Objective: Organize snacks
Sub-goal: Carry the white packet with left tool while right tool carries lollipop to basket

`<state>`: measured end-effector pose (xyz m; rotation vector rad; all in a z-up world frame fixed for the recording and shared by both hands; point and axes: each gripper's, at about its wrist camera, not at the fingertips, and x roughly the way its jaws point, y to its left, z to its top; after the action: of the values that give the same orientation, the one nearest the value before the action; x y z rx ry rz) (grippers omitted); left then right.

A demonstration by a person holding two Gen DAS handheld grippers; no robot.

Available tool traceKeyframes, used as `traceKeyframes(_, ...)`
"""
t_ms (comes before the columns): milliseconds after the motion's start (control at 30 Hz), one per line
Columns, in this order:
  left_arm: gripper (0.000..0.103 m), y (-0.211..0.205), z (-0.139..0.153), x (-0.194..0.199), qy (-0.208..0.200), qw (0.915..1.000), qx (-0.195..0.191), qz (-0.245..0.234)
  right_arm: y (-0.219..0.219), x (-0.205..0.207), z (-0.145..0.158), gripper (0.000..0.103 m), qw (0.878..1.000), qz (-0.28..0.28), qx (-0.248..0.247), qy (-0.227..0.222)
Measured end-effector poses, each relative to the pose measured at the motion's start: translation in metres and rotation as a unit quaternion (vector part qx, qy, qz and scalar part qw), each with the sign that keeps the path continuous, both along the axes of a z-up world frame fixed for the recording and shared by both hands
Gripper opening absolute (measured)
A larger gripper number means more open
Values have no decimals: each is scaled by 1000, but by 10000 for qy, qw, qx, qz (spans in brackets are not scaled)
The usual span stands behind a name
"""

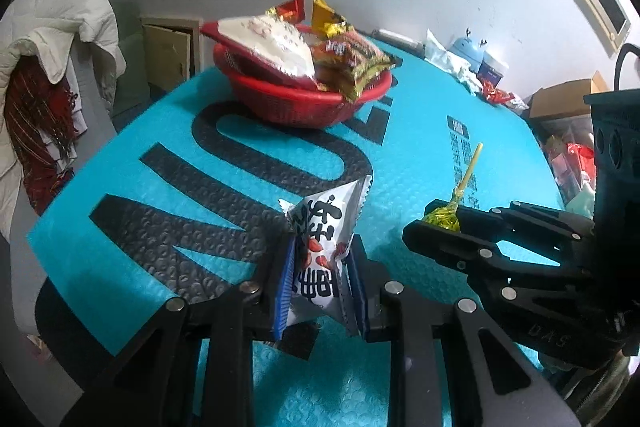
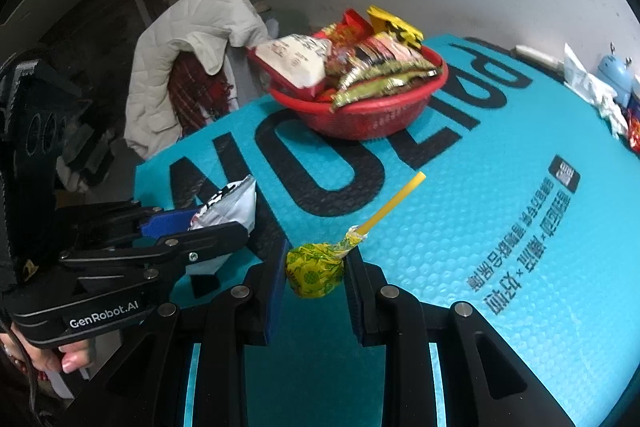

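Two grips: I have one snack in each claw, both lifted clear of the mat, both short of the red plastic mesh basket point(image 1: 304, 99).
Far left of basket: white quilted jacket point(image 1: 60, 23) draped over a chair, off the mat's edge.
Left gripper point(image 1: 318, 279): my left claw is clamped on a small white foil snack packet with black and red print point(image 1: 324, 227); the blue pads press its lower half from both sides, its crimped top sticks up above the fingers. In the right wrist view it sits low and left of the basket point(image 2: 360, 107).
Basket: on the far part of the turquoise bubble-textured mat with big black letters point(image 1: 420, 155), heaped with a white bag and red and gold packets that overhang its rim.
Right gripper point(image 2: 314, 279): my right claw is pinching a lollipop in a yellow-green wrapper with a yellow stick point(image 2: 316, 269); the pads squeeze the round head, the stick slants up toward the basket.
Right of basket: white crumpled wrapping and a light blue rounded object point(image 1: 470, 45) near the wall, well apart from the basket.
Person: a hand point(image 2: 60, 359) holds the left gripper's handle.
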<state>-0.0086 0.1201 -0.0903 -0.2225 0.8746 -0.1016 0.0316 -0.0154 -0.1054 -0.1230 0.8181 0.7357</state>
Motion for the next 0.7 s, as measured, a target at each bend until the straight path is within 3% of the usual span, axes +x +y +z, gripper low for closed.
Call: traceKeyframes(700,25,13,82,-5,-1010,9948,117,-38,7,-4,69,27,9979,162,254,-580)
